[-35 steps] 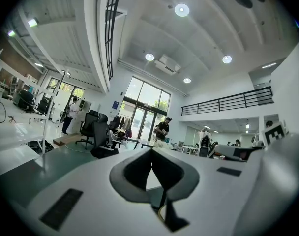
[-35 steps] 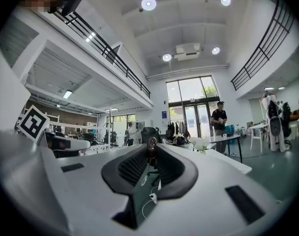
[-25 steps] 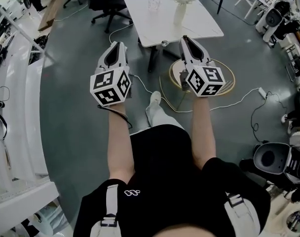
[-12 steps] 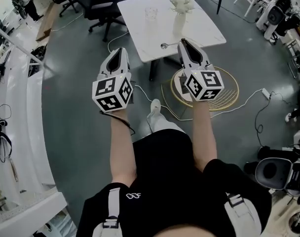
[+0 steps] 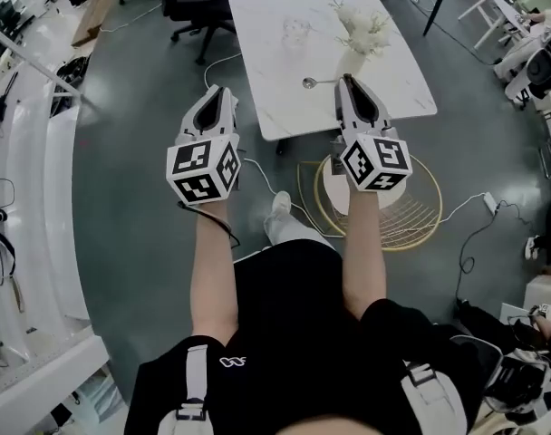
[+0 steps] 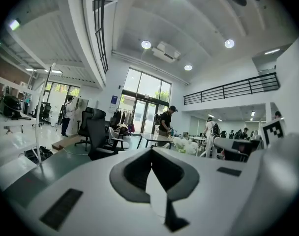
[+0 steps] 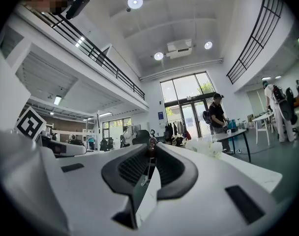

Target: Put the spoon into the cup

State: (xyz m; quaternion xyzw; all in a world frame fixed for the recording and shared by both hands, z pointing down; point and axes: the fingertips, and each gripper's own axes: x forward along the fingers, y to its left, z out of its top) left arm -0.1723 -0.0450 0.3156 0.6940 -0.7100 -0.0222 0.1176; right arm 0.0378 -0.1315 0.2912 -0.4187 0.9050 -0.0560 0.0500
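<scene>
Left claw (image 5: 223, 91), right claw (image 5: 348, 80) level, forearms (image 5: 362, 243) outstretched, right tip near spoon (image 5: 312, 82)

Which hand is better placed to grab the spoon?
Right. The right gripper sits at the table edge, close beside the spoon; the left gripper is past the table's left side, farther from it.

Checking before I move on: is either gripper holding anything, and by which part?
Nothing is held. The left gripper and right gripper are both empty; the spoon lies on the table.
</scene>
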